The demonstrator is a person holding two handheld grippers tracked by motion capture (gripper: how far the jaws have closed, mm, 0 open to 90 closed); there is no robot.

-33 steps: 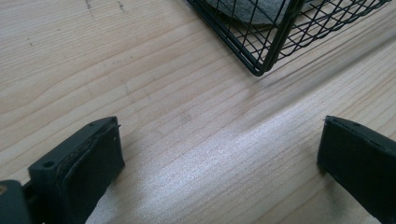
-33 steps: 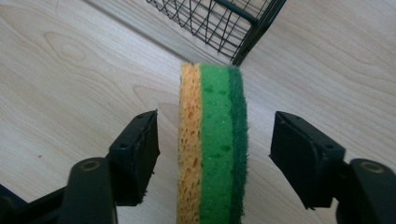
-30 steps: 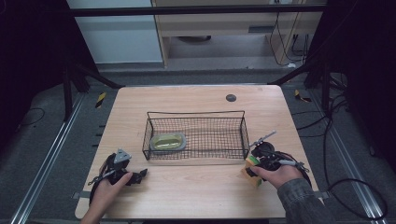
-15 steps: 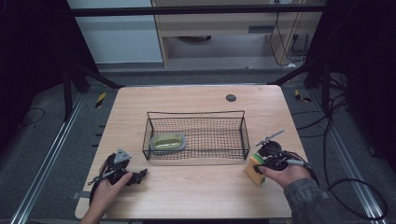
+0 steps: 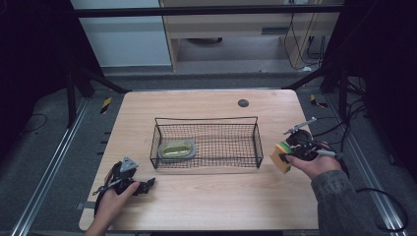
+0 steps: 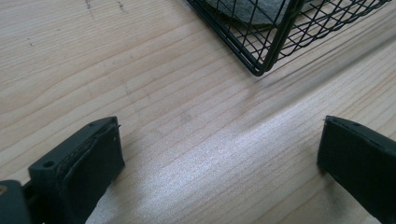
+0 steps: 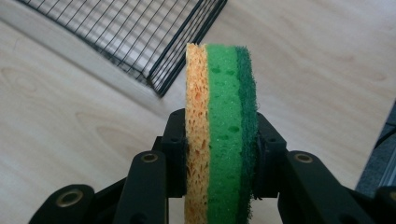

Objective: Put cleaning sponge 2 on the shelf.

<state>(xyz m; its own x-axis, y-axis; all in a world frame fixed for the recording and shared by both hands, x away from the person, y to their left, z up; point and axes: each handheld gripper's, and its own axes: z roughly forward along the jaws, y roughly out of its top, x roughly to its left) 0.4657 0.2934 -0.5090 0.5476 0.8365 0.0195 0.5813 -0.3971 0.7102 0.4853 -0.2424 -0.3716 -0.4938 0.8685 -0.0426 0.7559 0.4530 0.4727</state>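
Note:
A black wire basket stands mid-table with a green-and-grey sponge lying in its left end. My right gripper is just off the basket's right end, lifted a little, and is shut on a layered sponge of orange, bright green and dark green, held on edge between the jaws. That sponge points toward the basket. My left gripper rests low at the table's front left, jaws wide open over bare wood, and a basket corner lies ahead of it.
A small dark round disc sits on the wooden table behind the basket. Metal rails and cables run along both sides of the table. Bare wood surrounds the basket at front and left.
My right gripper has lifted the layered sponge from the table and carried it slightly right and up. The left gripper has stayed put.

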